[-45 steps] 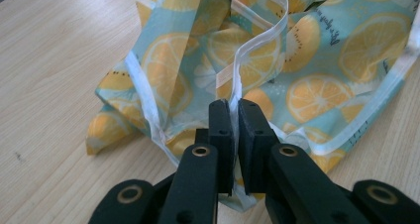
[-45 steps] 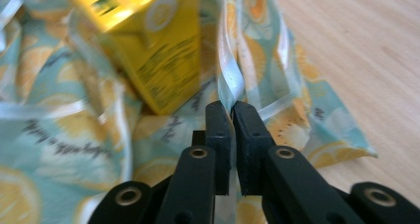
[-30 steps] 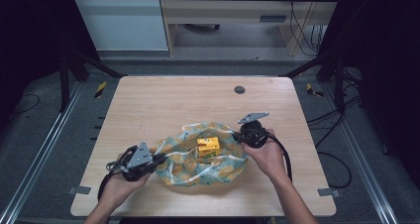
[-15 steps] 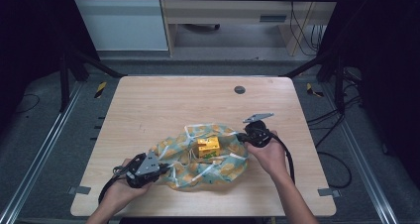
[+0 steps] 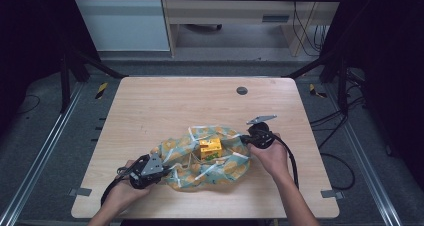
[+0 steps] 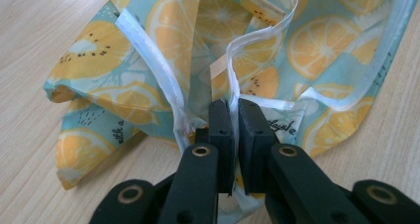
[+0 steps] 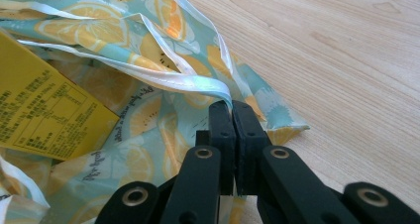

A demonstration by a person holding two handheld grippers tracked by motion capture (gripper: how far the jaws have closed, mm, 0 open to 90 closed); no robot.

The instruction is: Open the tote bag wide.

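Observation:
A teal cloth printed with orange slices (image 5: 210, 163) lies crumpled on the near middle of the wooden table (image 5: 165, 111), with a small yellow carton (image 5: 210, 147) resting on it. My left gripper (image 5: 161, 169) is shut on the cloth's white-edged hem (image 6: 233, 92) at its near-left corner. My right gripper (image 5: 244, 139) is shut on the hem at the cloth's right side, where the white edge (image 7: 198, 83) runs into the jaws. The yellow carton (image 7: 44, 110) with small print lies to the left in the right gripper view.
A dark round grommet (image 5: 242, 90) sits in the tabletop towards the far right. Bare wood stretches across the far half of the table. Black frame posts stand at both sides, and cables trail on the floor to the right.
The left gripper has drawn its corner of the cloth towards the near-left edge, and the right gripper has shifted slightly right, stretching the cloth wider under the carton.

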